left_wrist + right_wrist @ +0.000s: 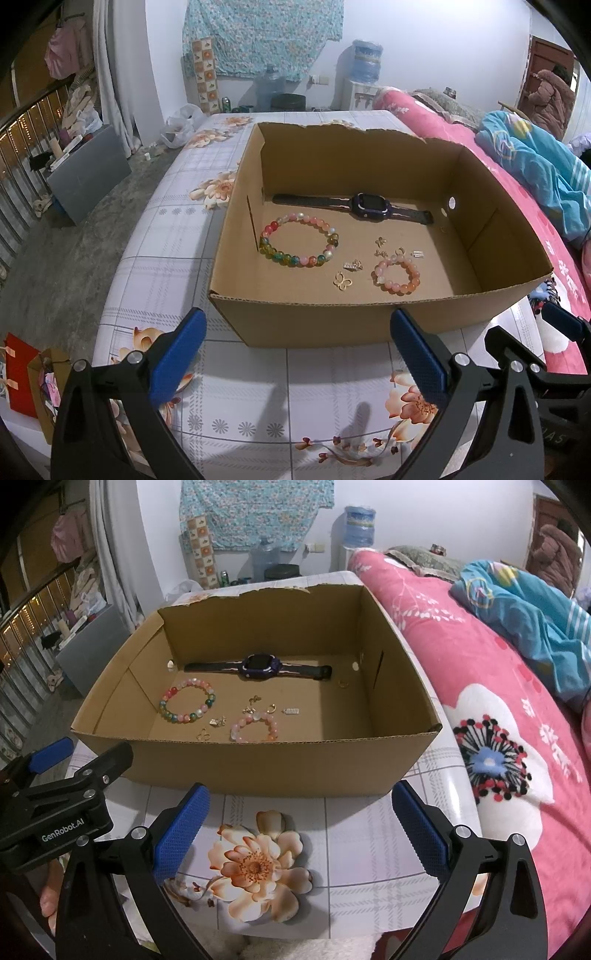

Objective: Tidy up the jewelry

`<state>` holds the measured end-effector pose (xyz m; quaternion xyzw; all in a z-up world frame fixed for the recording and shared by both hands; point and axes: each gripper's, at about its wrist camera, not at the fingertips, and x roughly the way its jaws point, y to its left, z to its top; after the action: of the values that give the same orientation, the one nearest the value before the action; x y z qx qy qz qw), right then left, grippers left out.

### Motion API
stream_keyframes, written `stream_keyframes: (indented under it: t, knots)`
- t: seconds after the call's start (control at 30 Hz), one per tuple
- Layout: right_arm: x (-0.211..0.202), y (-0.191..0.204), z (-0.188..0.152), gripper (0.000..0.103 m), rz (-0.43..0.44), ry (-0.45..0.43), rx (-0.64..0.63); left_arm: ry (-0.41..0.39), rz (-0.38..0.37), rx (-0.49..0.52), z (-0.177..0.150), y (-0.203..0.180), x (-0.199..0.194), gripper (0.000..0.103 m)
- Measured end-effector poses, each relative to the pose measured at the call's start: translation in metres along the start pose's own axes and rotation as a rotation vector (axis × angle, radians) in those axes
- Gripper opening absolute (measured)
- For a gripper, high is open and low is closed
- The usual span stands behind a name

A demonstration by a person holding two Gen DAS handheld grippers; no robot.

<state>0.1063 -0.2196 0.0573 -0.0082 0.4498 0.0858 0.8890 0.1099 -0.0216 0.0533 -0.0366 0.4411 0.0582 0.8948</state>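
Jewelry lies loose on the floor of the open box [236, 314], which stands on a flowered table [258, 406] in the middle of both frames. The left gripper [297, 354] hangs low in its own view, just short of the box's near wall, its blue fingers [177, 360] spread wide with nothing between them; the right gripper [299, 827] hangs the same way in its view, released and empty, over a large printed flower. Each view also catches the other tool: the left wrist view shows the right gripper at lower right, and the right wrist view shows the left one at lower left, with a bit of a hand [48, 904] under it. Only the right wrist view shows a small gold ring [343, 684] clearly, near the box's right wall; in the left wrist view that spot is barely readable. Inside there is one watch [364, 206] laid flat along the far side, and two bead bracelets: a multicoloured one [299, 242] to the left and a smaller pink one [395, 275] nearer the front. Between and around them lie several small gold and silver charms, among them one butterfly [342, 282]; their exact count is hard to tell. A pink bedspread [498, 709] fills the right of the frame beside the table.
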Motion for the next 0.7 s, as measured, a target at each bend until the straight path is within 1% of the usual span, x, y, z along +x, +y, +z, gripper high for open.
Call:
stream_keyframes:
  t: [0.7]
  knots:
    - [-0.0003, 0.0003, -0.0001, 0.095, -0.001, 0.001, 0.0, 0.004, -0.005, 0.0, -0.001, -0.0006, 0.0017, 0.098]
